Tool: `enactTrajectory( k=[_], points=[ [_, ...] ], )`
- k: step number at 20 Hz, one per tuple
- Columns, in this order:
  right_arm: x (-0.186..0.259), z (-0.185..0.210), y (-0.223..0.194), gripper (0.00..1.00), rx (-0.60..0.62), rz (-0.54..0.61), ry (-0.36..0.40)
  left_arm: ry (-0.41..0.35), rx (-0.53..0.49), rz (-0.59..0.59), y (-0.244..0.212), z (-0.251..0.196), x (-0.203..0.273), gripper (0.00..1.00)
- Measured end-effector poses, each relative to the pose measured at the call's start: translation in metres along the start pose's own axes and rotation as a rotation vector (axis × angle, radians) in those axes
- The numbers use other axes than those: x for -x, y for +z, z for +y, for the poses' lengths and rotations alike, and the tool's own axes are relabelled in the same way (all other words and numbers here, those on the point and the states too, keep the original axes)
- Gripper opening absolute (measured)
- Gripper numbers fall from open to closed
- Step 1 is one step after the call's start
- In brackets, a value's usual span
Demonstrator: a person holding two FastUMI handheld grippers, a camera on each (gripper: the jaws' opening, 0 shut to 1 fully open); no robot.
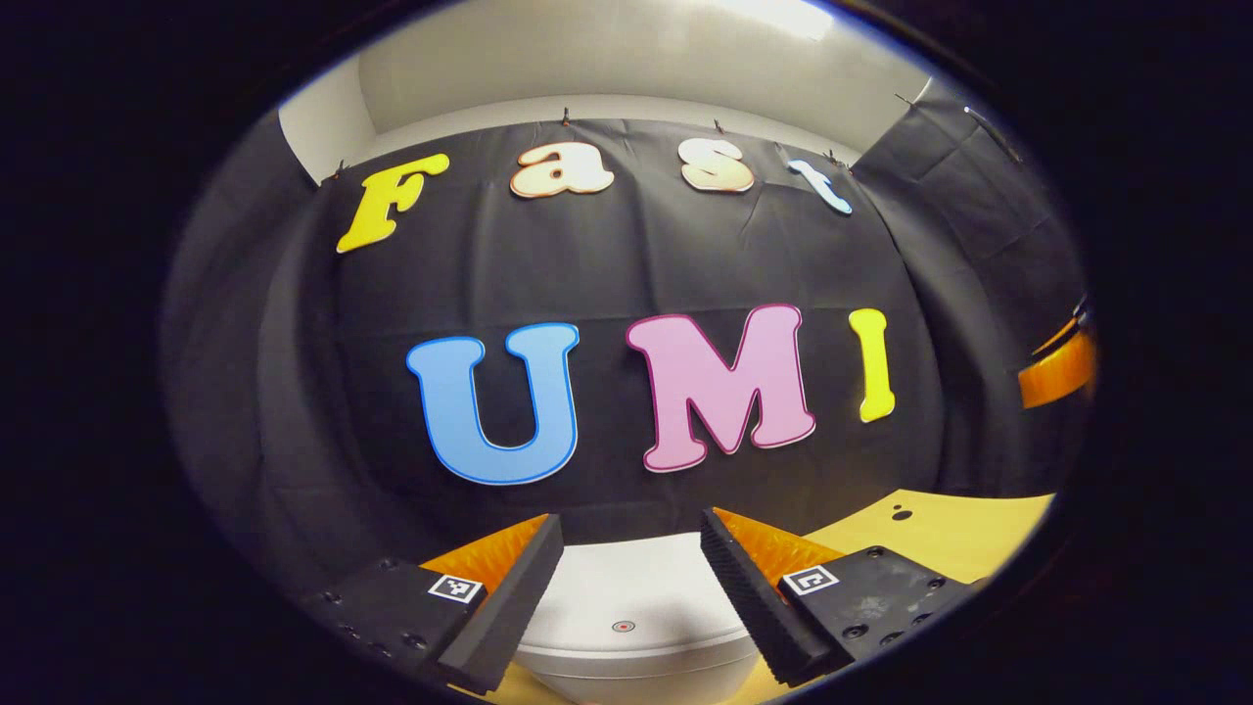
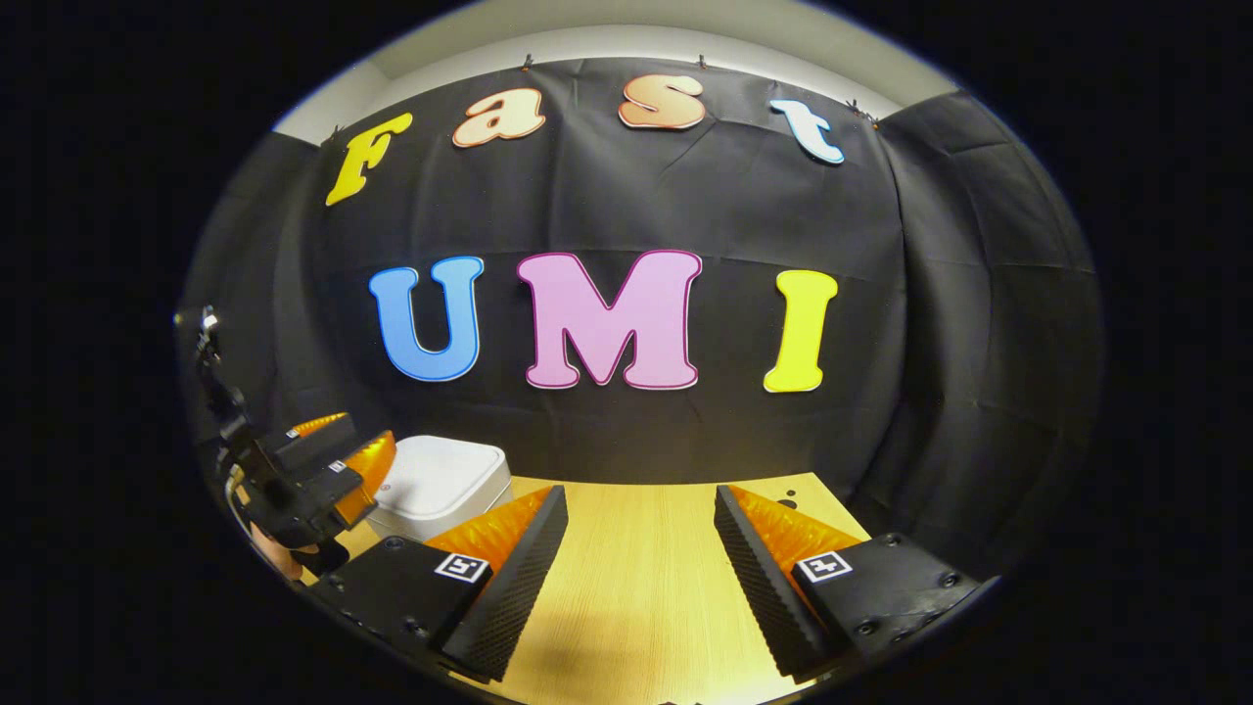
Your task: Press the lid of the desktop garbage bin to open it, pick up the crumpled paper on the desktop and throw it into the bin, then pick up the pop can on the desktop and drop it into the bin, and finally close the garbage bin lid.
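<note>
A white garbage bin (image 1: 636, 627) with its lid down lies just ahead of and below my left gripper (image 1: 631, 578), whose fingers stand open above the lid, touching nothing. The lid has a small round mark (image 1: 624, 626) near its front. In the right gripper view the same bin (image 2: 445, 485) stands on the wooden table at the left, with the left gripper (image 2: 333, 470) hovering over its left side. My right gripper (image 2: 641, 573) hangs open over bare tabletop, to the right of the bin.
The light wooden table (image 2: 646, 548) runs back to the black cloth wall. A small dark hole (image 2: 786, 503) marks the table's far right. An orange part of the other gripper (image 1: 1062, 367) shows at the right edge of the left gripper view.
</note>
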State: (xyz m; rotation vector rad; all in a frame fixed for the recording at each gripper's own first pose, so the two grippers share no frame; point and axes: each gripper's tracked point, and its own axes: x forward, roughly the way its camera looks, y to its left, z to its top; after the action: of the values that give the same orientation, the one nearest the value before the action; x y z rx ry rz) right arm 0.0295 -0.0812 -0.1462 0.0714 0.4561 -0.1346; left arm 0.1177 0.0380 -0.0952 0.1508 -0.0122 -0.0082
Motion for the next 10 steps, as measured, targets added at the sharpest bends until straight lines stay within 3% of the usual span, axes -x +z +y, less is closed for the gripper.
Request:
enactTrajectory(
  k=[3, 6, 10],
  points=[
    [-0.006, -0.012, 0.011, 0.98, -0.009, -0.035, 0.026, 0.008, 0.059, -0.044, 0.047, -0.027, 0.014, 0.95],
    [-0.005, -0.018, 0.019, 0.97, -0.007, -0.068, 0.053, 0.020, 0.128, -0.039, 0.065, -0.050, 0.037, 0.95],
    [0.007, -0.023, 0.032, 0.98, -0.017, -0.130, 0.072, 0.036, 0.148, -0.048, 0.085, -0.071, 0.067, 0.95]
  ],
)
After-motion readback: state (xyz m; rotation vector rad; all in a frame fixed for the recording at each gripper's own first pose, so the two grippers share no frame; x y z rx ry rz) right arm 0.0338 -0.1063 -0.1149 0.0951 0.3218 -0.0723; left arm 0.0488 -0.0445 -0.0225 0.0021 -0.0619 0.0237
